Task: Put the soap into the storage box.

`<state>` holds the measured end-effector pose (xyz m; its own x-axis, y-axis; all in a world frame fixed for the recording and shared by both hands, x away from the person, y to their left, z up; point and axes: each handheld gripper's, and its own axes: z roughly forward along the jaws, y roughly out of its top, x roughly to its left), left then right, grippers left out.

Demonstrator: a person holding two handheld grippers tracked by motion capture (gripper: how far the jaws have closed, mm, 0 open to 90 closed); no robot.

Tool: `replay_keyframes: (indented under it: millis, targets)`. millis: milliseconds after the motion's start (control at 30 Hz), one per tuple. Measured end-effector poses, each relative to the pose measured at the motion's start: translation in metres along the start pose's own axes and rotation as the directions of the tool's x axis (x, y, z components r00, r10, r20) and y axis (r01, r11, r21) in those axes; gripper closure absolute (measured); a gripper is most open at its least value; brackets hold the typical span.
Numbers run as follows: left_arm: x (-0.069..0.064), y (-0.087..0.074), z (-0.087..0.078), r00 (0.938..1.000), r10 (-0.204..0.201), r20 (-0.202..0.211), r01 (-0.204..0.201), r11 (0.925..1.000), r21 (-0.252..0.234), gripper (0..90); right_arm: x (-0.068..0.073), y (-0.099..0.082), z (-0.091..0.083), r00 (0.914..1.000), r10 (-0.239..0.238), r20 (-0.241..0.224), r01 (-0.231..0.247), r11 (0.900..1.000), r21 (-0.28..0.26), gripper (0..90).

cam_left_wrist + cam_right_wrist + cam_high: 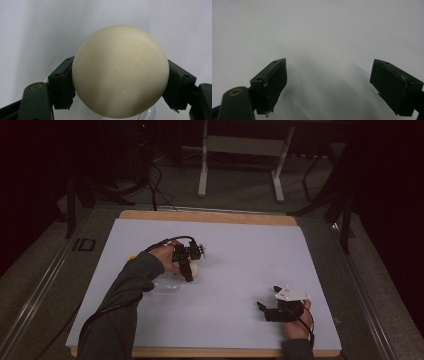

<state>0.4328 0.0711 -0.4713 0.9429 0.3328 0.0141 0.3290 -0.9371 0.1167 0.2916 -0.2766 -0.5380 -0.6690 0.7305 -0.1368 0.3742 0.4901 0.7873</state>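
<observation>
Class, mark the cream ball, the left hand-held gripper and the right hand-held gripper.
cream ball (120, 71): left gripper view, middle of its front.
left hand-held gripper (188, 276): high view, between its fingertips.
right hand-held gripper (332, 85): right gripper view, gap between fingertips.

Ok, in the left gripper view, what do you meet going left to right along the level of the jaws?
Left pad → cream ball → right pad, both pads pressed against the ball's sides, white table behind.

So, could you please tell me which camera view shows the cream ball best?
The left gripper view: the cream ball fills the frame's middle, clamped between the left gripper jaws. In the high view it is a small pale patch beside that gripper, mostly hidden. The right gripper view looks at white table.
</observation>
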Motion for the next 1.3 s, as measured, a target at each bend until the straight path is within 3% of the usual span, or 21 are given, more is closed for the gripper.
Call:
replay_keyframes:
  millis: [367,933,1300]
  targets:
    - [0.004,-0.009,-0.017,0.9998,-0.010,-0.014,0.010,0.9999,-0.011,24.4,0.000,0.000,0.000,1.0000,0.003,0.000,-0.003,1.0000,-0.001,14.0]
    - [0.007,-0.031,-0.041,0.9986,-0.044,-0.030,0.042,0.9965,-0.072,24.4,0.000,0.000,0.000,1.0000,0.001,0.003,-0.001,1.0000,-0.002,14.0]
    - [0.011,-0.054,-0.044,0.9959,-0.084,-0.033,0.082,0.9941,-0.070,24.4,0.001,0.000,0.000,1.0000,-0.002,0.007,0.002,1.0000,0.001,14.0]
